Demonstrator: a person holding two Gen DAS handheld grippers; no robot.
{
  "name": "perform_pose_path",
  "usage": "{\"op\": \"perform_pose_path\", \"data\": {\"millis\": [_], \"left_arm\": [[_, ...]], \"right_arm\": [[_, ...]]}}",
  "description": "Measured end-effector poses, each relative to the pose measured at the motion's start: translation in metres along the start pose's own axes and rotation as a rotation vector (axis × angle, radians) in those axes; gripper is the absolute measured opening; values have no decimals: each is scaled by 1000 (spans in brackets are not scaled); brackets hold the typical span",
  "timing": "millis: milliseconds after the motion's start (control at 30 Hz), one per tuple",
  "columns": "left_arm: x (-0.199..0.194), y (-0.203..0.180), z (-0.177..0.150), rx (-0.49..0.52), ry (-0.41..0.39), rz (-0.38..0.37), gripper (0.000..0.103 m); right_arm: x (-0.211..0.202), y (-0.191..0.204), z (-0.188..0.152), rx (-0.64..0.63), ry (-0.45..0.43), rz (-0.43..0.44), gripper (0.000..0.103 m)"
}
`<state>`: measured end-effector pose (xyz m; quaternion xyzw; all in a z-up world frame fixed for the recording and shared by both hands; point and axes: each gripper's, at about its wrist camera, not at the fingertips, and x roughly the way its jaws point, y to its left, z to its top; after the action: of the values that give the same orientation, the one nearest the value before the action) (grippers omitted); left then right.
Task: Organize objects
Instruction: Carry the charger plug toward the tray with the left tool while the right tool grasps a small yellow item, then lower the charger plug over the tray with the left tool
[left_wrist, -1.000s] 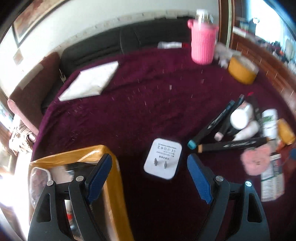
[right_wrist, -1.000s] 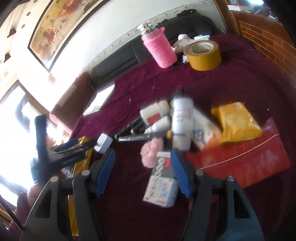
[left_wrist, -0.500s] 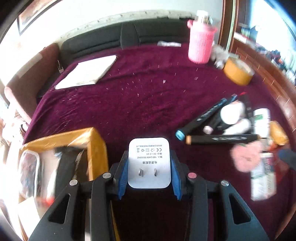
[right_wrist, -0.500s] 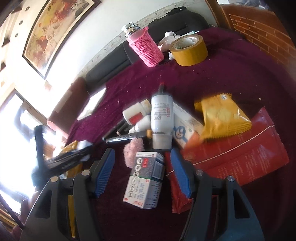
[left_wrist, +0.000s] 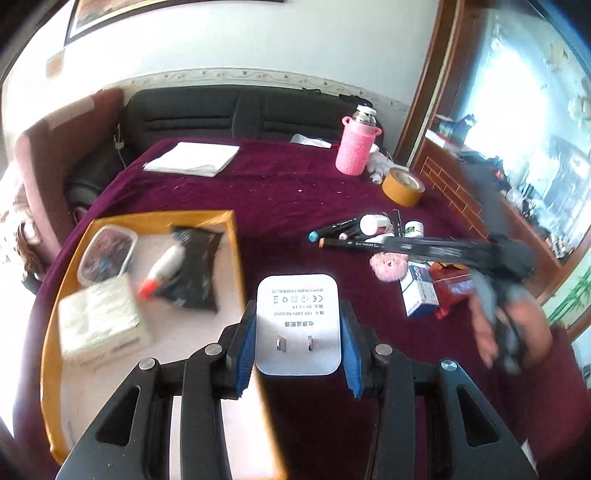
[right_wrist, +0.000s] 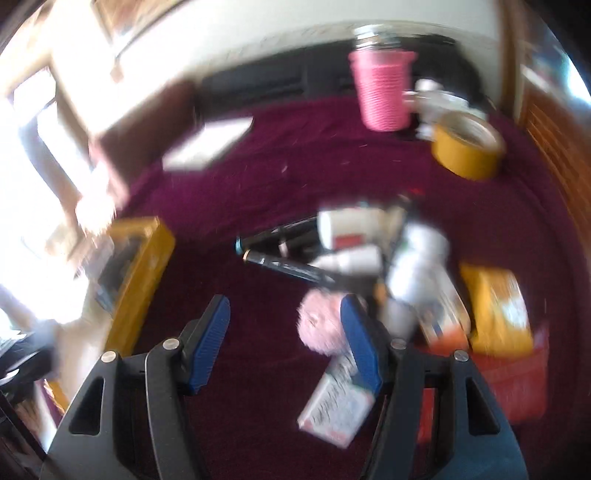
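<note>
Left gripper (left_wrist: 298, 334): blue pads clamped on both sides of a white plug-in power adapter (left_wrist: 297, 325), prongs facing the camera. The adapter hangs above the maroon tablecloth (left_wrist: 288, 206), just right of the yellow-rimmed tray (left_wrist: 236, 254).

Tray contents: clear lidded container (left_wrist: 107, 254) at far left, white box (left_wrist: 99, 321) nearer, small white bottle with red cap (left_wrist: 164, 267) lying on a black pouch (left_wrist: 197, 269).

Right gripper (right_wrist: 284, 338): jaws apart, nothing between the pads, poised over bare cloth. Its view is blurred. A pink fluffy ball (right_wrist: 319, 326) lies just beside the right pad, and a white printed carton (right_wrist: 338, 404) sits below that pad.

Clutter to the right: black marker pens (left_wrist: 354, 243), white bottles (right_wrist: 417, 266), yellow packet (right_wrist: 498, 310), red packet (right_wrist: 517, 384).

Far side: pink knit-sleeved flask (left_wrist: 356, 146), tape roll (left_wrist: 402, 186), folded white cloth (left_wrist: 192, 158).
</note>
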<state>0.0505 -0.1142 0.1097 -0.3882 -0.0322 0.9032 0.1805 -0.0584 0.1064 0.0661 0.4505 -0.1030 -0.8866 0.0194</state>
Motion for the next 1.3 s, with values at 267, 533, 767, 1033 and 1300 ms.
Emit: {"op": "perform_pose_path", "data": {"millis": [267,533,767,1033,1300], "left_arm": [[-43,75,-22,-68,-52,129,35],[-36,119,-35,-169,-40,128,35],[-34,124,-40,-190,-49,128,35],[-49,124,-45,-210,-75,152,35],[-67,125,-52,-201,-104,228,35]], "right_arm": [[81,34,34,-295,252,-173,59],[103,37,41,-364,347,-226,19],[45,33,41,-276,183,-156,12],[-43,64,35,-161,-82,-4,13],[-82,138,22,-246,-89,193,13]]}}
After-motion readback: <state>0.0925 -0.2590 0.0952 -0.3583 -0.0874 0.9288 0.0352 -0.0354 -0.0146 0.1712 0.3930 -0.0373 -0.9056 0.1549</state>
